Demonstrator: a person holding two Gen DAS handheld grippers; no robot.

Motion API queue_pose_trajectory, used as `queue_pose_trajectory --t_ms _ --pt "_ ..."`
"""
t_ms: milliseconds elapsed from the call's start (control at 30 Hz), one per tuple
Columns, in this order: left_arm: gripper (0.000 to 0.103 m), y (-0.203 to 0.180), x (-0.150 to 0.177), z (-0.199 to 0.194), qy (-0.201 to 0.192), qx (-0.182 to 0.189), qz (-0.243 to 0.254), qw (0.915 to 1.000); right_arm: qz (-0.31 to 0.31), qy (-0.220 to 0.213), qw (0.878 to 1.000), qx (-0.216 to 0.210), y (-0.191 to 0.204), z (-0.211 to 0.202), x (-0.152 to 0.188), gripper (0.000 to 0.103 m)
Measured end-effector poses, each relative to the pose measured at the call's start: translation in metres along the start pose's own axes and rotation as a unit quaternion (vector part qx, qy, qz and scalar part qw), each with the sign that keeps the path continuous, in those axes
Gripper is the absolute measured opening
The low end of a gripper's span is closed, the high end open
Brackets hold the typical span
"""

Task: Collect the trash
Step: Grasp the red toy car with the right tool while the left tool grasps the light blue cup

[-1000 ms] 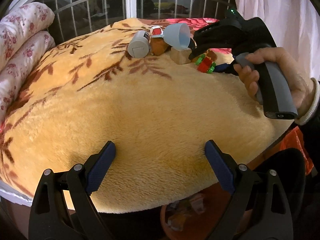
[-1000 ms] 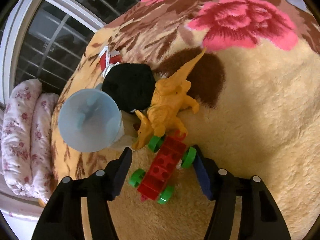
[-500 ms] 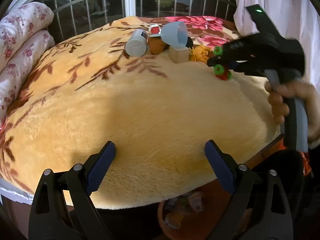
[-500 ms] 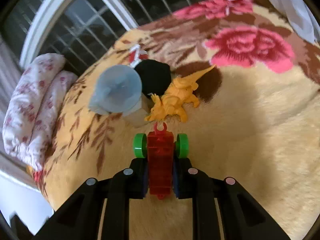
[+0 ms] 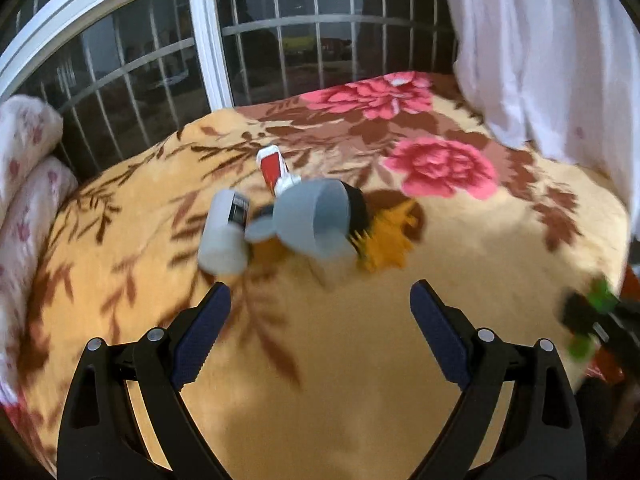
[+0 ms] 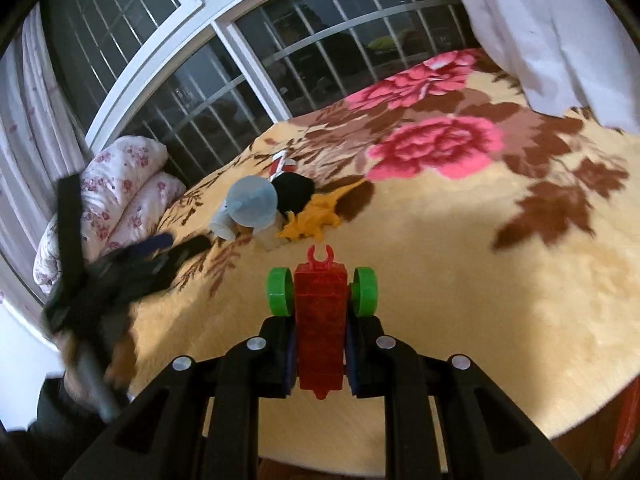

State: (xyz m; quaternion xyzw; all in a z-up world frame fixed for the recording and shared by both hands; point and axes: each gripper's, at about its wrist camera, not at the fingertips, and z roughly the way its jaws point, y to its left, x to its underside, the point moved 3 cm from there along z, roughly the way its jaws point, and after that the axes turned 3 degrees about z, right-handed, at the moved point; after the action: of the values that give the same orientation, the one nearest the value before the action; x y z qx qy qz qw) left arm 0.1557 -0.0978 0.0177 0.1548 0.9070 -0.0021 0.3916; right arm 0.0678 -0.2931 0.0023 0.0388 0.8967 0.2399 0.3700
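My right gripper point(image 6: 320, 354) is shut on a red toy car point(image 6: 320, 312) with green wheels and holds it above the yellow blanket's near part. It shows blurred at the right edge of the left wrist view point(image 5: 588, 320). My left gripper point(image 5: 320, 320) is open and empty, just short of a pile on the blanket: a grey-white bottle point(image 5: 224, 236), a pale blue cup point(image 5: 316, 220) on its side, a red-white packet point(image 5: 274, 170), a black object point(image 5: 356, 208) and an orange dinosaur point(image 5: 384, 240). The pile also shows in the right wrist view, with the cup point(image 6: 252, 202) and dinosaur point(image 6: 312, 220).
The yellow floral blanket point(image 5: 360, 360) covers a bed beside a barred window point(image 5: 160, 68). Rolled floral bedding point(image 5: 20, 184) lies at the left. A white curtain point(image 5: 540, 52) hangs at the right. The bed's front edge point(image 6: 520, 440) drops off near my right gripper.
My right gripper closed on the red toy car, lifted it and drew back from the pile. My left gripper moved forward to the pile.
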Motion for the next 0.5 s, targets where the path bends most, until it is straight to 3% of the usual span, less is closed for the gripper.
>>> queue_pose_trajectory --t_ms 167,333,367,400,433,467,500 --pt "0.089 0.009 -0.025 0.043 0.028 -0.051 0.001 0.9983 0.013 0.003 1.0 0.001 -0.018 0.0 0.01 0.019" --pt "0.089 0.011 -0.037 0.056 0.019 -0.088 0.012 0.9959 0.026 0.008 1.0 -0.012 -0.028 0.006 0.012 0.019" --pt "0.08 0.01 -0.039 0.06 0.017 -0.097 0.014 0.995 0.026 0.007 1.0 -0.013 -0.027 0.007 0.012 0.019" --pt "0.045 0.011 -0.04 0.063 0.019 -0.1 0.015 0.9947 0.026 0.005 1.0 -0.014 -0.027 0.007 0.012 0.019" --pt "0.026 0.011 -0.04 0.074 0.04 -0.096 0.013 0.9945 0.025 0.004 1.0 -0.016 -0.026 0.008 0.012 0.019" --pt "0.015 0.014 -0.04 0.081 0.053 -0.104 0.009 0.9931 0.024 0.003 1.0 -0.018 -0.025 0.009 0.012 0.019" --pt "0.013 0.019 -0.041 0.087 0.058 -0.114 0.0 0.9918 0.024 0.002 1.0 -0.018 -0.024 0.009 0.013 0.019"
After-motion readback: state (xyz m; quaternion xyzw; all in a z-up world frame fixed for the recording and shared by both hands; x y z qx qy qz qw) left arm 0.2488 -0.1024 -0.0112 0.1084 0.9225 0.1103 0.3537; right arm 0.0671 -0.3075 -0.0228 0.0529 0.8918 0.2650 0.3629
